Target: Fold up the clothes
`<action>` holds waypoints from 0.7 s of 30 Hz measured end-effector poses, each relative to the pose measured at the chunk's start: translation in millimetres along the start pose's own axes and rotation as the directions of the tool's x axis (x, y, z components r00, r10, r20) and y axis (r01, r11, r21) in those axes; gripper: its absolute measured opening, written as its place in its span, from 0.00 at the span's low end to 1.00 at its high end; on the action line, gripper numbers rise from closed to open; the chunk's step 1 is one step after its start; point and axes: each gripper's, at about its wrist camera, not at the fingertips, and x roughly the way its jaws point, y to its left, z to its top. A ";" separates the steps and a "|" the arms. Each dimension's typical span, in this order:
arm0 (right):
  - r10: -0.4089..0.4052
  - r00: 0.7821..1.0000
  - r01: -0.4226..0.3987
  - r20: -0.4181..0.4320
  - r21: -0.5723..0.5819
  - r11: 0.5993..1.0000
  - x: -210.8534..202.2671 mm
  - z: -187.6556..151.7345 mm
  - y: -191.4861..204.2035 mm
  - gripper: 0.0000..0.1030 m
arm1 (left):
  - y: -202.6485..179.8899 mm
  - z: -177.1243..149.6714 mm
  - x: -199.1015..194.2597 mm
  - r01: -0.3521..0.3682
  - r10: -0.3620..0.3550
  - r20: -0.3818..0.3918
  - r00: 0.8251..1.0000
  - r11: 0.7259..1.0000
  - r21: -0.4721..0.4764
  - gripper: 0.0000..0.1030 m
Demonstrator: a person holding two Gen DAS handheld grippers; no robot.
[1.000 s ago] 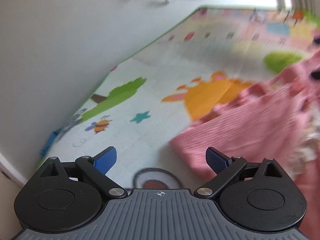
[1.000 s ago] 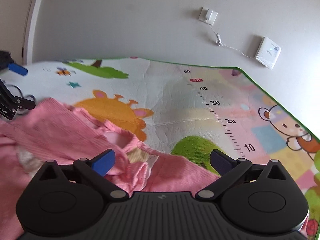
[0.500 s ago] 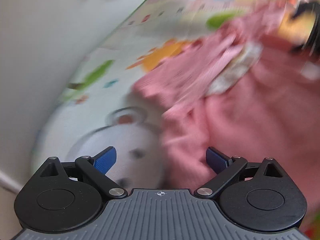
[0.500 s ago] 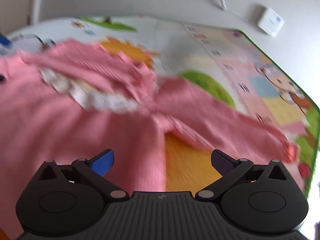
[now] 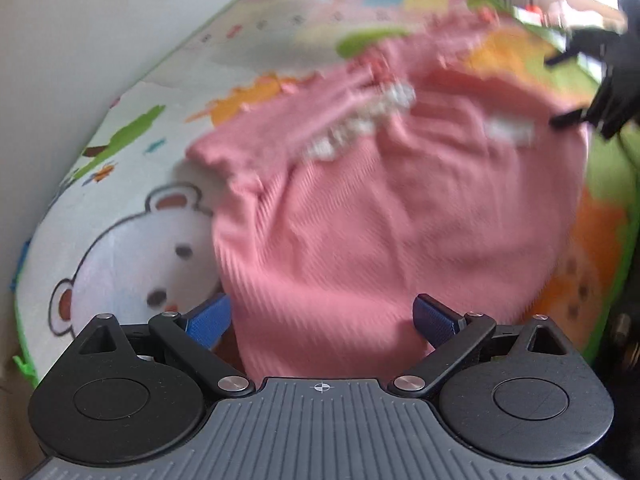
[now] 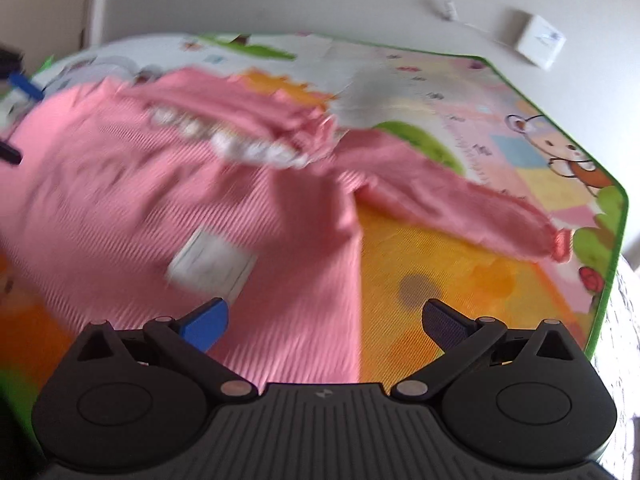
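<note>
Cartoon foam mat point(image 6: 460, 280), ribbed pink top point(image 5: 360, 220)

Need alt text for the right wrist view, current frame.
A pink ribbed top lies spread on a cartoon play mat, one sleeve stretched right, a white label showing. The right hand-held gripper is open above its lower hem; the image is motion-blurred.

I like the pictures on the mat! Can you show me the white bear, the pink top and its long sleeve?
white bear point(image 5: 132, 256), left wrist view, on its face.
pink top point(image 5: 360, 220), left wrist view, mid body.
long sleeve point(image 6: 460, 208), right wrist view, mid sleeve.
</note>
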 end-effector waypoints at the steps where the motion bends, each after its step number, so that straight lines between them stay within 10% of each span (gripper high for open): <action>1: -0.012 1.000 0.012 -0.018 -0.015 1.000 0.4 -5.4 4.4 1.00 | -0.9 -3.5 -0.3 -0.025 0.025 -0.004 1.000 1.000 0.004 0.99; 4: -0.086 0.995 0.086 -0.040 0.009 0.996 0.8 -15.9 -1.0 1.00 | 3.0 -6.7 -3.2 -0.117 0.117 -0.028 0.993 0.993 -0.010 0.98; 7: -0.129 0.992 0.130 -0.013 0.068 0.989 -11.4 -17.6 -11.4 1.00 | 6.5 -8.8 -15.2 -0.050 0.050 -0.006 0.999 0.997 -0.056 0.98; 21: 0.043 0.998 -0.043 0.049 0.017 0.999 -18.2 -26.7 49.4 1.00 | -19.1 -25.3 -17.9 0.092 -0.097 -0.032 0.995 0.989 -0.117 0.98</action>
